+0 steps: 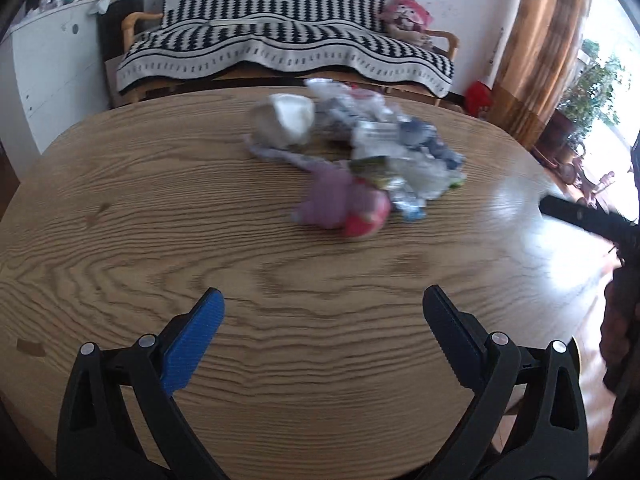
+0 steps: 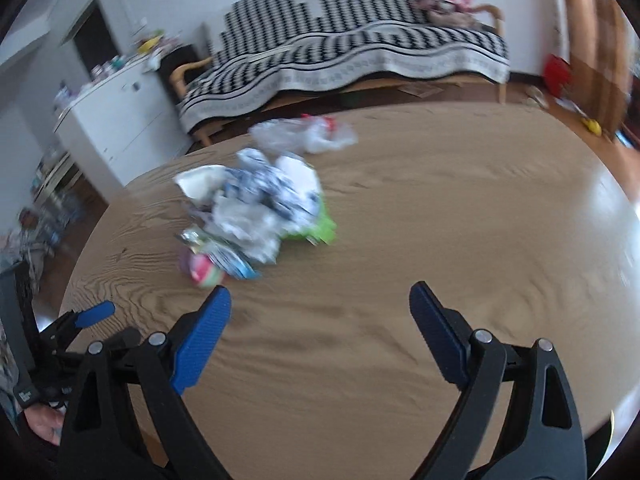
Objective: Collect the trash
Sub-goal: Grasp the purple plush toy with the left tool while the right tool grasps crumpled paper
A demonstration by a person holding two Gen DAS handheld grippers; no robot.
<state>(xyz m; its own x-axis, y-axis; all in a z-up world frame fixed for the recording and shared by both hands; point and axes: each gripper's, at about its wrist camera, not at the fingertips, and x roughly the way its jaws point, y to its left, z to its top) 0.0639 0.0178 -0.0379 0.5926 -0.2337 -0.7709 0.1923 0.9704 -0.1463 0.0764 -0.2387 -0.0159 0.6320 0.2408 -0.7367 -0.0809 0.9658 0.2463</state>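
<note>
Wood-grain oval table (image 1: 160, 208) is filling both views, with a striped-blanket sofa (image 1: 280, 48) standing beyond its far edge. Toward the far middle of the table, the trash pile (image 1: 352, 160) is lying in one loose heap, presumably gathered there so it can be taken piece by piece. Countable in it are one white crumpled cup-like piece (image 1: 286, 124), one pink-and-red wad (image 1: 348, 208) nearest the grippers, one green scrap (image 2: 316, 230) and one clear plastic bag (image 2: 308, 134) lying just apart at the far side; the remaining wrappers are too blurred to count.

Left gripper (image 1: 322, 304) is hovering over bare wood well short of the pile, jaws spread wide and holding nothing. Right gripper (image 2: 320, 300) is doing likewise (its left finger is nearly reaching the pink-and-red wad in that view), jaws wide and empty, likely readied for a first pick. Two grippers are showing in all, and collection appears not yet begun.
</note>
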